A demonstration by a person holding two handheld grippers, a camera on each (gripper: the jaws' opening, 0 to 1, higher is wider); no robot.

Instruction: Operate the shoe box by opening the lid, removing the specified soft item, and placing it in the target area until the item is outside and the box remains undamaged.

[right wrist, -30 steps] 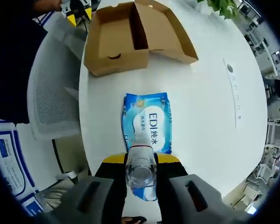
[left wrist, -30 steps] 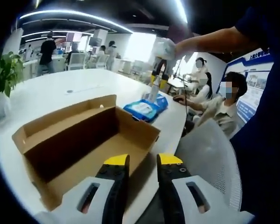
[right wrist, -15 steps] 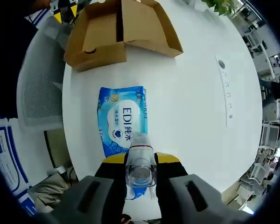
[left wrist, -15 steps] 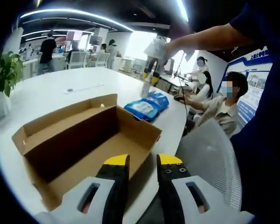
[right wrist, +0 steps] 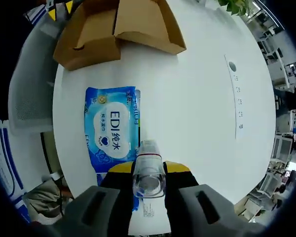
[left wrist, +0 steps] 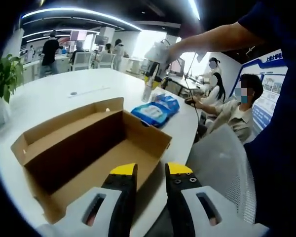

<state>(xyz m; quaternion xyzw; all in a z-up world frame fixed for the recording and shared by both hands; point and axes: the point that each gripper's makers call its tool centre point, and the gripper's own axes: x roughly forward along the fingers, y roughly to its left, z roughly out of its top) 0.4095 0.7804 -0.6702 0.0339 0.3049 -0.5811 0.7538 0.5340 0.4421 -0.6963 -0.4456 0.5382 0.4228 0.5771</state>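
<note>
One open shoe box (left wrist: 89,148), one wipes pack (right wrist: 111,136), one clear bottle (right wrist: 148,170), one potted plant (left wrist: 5,79).

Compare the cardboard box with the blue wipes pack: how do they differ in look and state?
The cardboard box is plain brown and rigid; the wipes pack is blue, printed and soft-looking. The box stands open with its lid folded back, its visible inside bare; the pack lies flat and closed. Both rest on the white table.

**Around the work area**

A round white table (right wrist: 197,94) carries a strip of small ports (right wrist: 237,94) set into its top. A potted plant (left wrist: 5,79) stands at the table's far edge. A grey mesh chair (left wrist: 222,163) sits just beside the table. Seated people (left wrist: 237,111) work nearby; others stand far back.
</note>
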